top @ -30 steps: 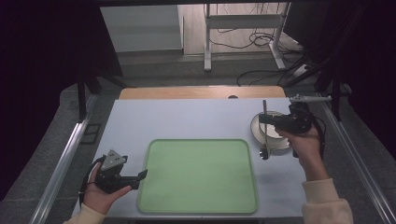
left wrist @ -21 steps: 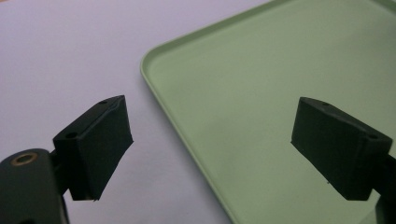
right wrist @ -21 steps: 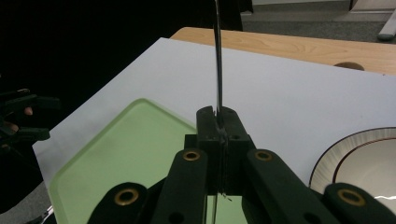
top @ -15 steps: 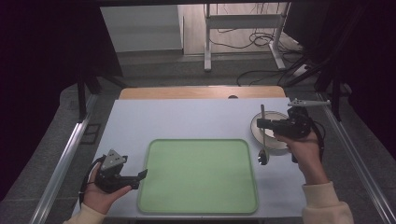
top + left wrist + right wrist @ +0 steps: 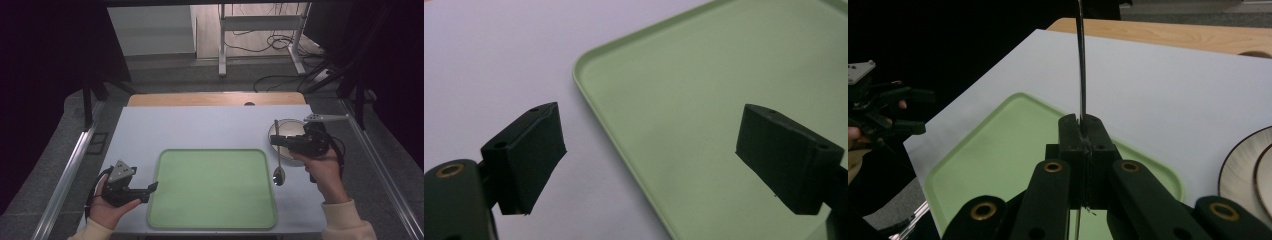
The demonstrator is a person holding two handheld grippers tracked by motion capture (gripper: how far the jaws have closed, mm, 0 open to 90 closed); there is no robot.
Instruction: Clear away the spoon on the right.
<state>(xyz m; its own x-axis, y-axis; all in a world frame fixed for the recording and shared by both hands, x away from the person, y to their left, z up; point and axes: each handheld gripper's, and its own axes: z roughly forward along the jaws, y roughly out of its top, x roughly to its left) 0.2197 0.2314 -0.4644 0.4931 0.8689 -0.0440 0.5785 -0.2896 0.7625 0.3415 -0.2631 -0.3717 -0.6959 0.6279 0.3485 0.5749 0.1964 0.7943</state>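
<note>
The right gripper (image 5: 276, 143) has its jaws pressed together on the thin metal handle of a spoon (image 5: 278, 165), which they pinch near its middle. In the right gripper view the handle (image 5: 1080, 65) rises straight out from between the closed tips. From the high view, the spoon's bowl hangs on the near side of the jaws, over the white tabletop (image 5: 200, 127) just beside the right edge of the green tray (image 5: 212, 187), while the handle's other end points away beyond the jaws, over a round plate (image 5: 285, 131) that lies under and behind the gripper. The left gripper (image 5: 149, 191) rests in the person's left hand (image 5: 107, 207) at the tray's near left corner, its jaws spread wide with nothing between them. In the left gripper view one tip (image 5: 529, 150) hangs over bare tabletop and the other over the tray (image 5: 724, 90), whose rounded rim runs across the gap between them.
</note>
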